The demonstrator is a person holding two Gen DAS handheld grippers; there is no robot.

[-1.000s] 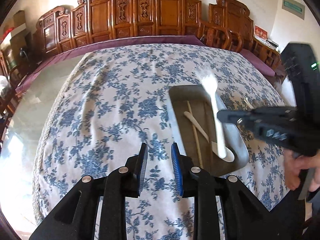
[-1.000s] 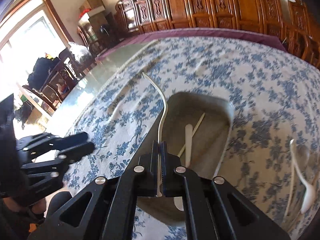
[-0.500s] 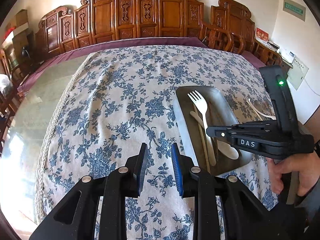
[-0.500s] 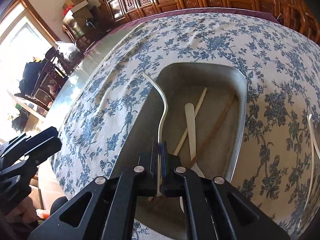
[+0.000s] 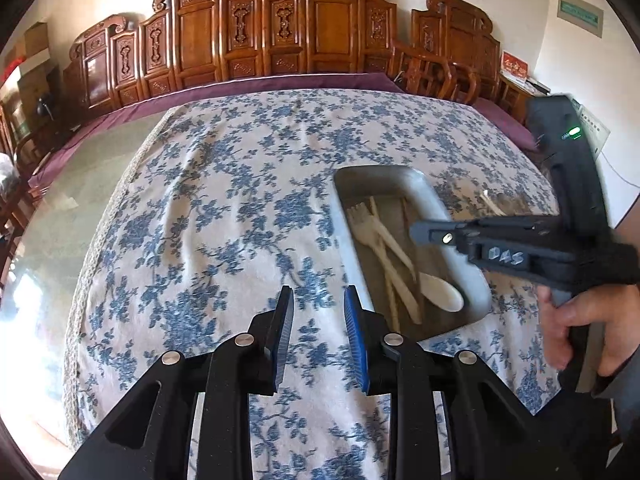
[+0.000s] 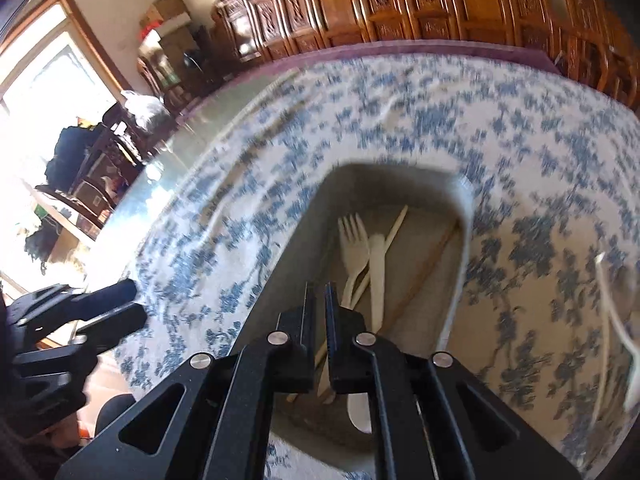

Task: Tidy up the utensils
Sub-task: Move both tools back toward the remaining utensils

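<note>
A grey rectangular tray [image 5: 448, 216] [image 6: 296, 240] sits on the blue floral tablecloth. In it lie a white plastic fork [image 6: 352, 248] [image 5: 366, 228], a white knife [image 6: 377, 272], a spoon [image 5: 440, 296] and wooden chopsticks [image 6: 394, 226]. My right gripper [image 6: 318, 292] hovers over the tray's near end, jaws slightly apart and empty; it shows from the side in the left wrist view [image 5: 418, 232]. My left gripper [image 5: 318, 304] is open and empty above the cloth, left of the tray.
More white utensils [image 6: 616, 320] lie on the cloth right of the tray, and some show beyond it in the left wrist view [image 5: 492, 204]. Carved wooden chairs [image 5: 280, 40] line the far side. Bare glass tabletop [image 5: 80, 184] lies left of the cloth.
My right gripper let go of the white fork, which now lies in the tray. Its jaws opened a little and it pulled back. The left gripper stayed put.
</note>
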